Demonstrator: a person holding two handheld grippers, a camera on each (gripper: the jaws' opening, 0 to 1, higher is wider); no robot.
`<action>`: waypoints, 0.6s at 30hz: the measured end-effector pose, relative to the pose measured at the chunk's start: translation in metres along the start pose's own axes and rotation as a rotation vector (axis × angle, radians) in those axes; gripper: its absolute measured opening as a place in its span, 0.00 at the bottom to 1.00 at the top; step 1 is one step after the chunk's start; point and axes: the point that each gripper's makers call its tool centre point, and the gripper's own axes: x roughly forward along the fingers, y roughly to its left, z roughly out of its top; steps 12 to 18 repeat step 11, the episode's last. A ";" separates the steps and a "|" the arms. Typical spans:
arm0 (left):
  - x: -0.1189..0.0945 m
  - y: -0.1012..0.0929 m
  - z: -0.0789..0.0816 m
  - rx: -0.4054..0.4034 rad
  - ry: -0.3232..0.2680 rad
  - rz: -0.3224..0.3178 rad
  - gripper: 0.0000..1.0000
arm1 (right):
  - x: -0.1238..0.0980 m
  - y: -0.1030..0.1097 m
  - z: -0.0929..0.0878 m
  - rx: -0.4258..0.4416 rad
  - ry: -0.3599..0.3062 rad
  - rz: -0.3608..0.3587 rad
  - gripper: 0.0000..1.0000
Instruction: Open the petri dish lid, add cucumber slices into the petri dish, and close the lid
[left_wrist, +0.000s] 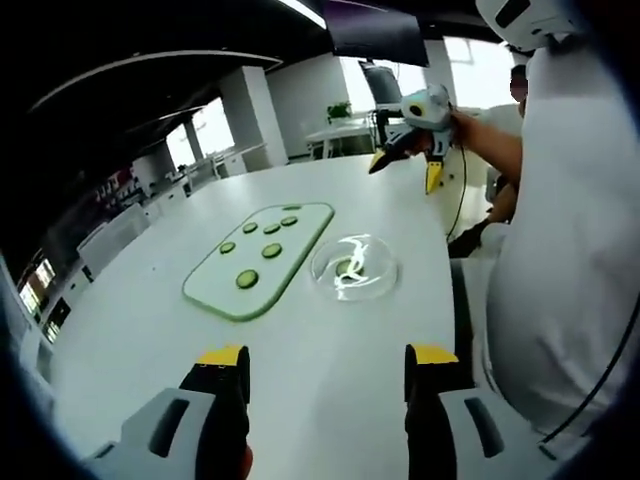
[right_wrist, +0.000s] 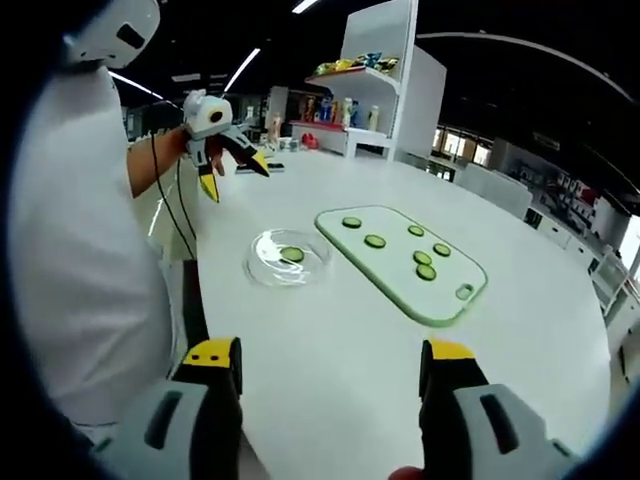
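A clear round petri dish (left_wrist: 353, 268) (right_wrist: 288, 258) stands on the white table (left_wrist: 130, 330) (right_wrist: 330, 325) with one cucumber slice (right_wrist: 292, 255) inside; whether its lid is on I cannot tell. Beside it lies a pale green cutting board (left_wrist: 215, 285) (right_wrist: 385, 265) carrying several cucumber slices (left_wrist: 247, 279) (right_wrist: 426, 271). My left gripper (left_wrist: 328, 370) (right_wrist: 228, 165) is open and holds nothing; it is raised well back from the dish. My right gripper (right_wrist: 330, 365) (left_wrist: 408, 165) is also open and holds nothing, off the table.
The person in a white shirt (left_wrist: 570, 250) (right_wrist: 80, 250) stands at the table edge near the dish, with a black cable (right_wrist: 170, 210) hanging from the raised hand. A shelf with goods (right_wrist: 350, 90) and more tables (left_wrist: 340, 135) lie beyond.
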 end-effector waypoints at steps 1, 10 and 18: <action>0.000 -0.001 -0.001 0.002 0.003 -0.003 0.61 | 0.000 0.000 0.000 0.002 0.001 0.000 0.72; 0.003 -0.004 -0.002 -0.007 0.011 -0.017 0.61 | -0.002 -0.001 -0.005 0.009 0.028 -0.003 0.71; 0.003 -0.004 -0.002 -0.006 0.012 -0.018 0.61 | -0.002 0.000 -0.005 0.012 0.028 -0.001 0.71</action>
